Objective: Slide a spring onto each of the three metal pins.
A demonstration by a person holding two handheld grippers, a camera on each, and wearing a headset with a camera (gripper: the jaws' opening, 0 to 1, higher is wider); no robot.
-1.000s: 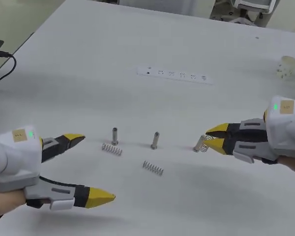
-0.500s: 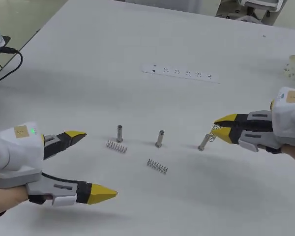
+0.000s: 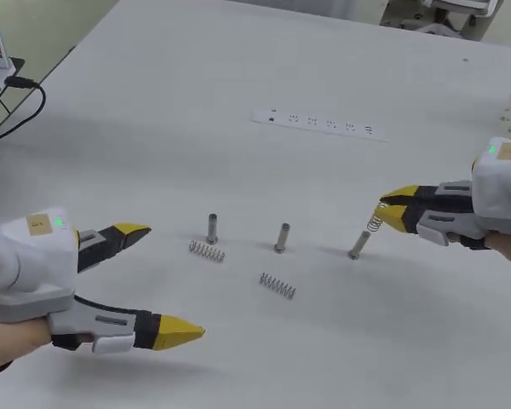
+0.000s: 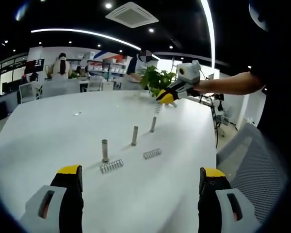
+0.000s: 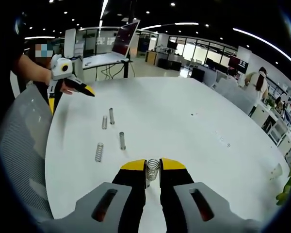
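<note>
Raised since a second before, the right gripper [image 3: 390, 211] was clamped on a spring [image 3: 376, 221] just above the right pin [image 3: 356, 245], likely to thread it, while the left gripper [image 3: 172, 280] idled, jaws apart.

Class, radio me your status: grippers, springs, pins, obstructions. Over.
Right gripper shut on spring, near rightmost pin. Left gripper open, idle. Two springs loose on table; other pins bare. Nothing blocking.
</note>
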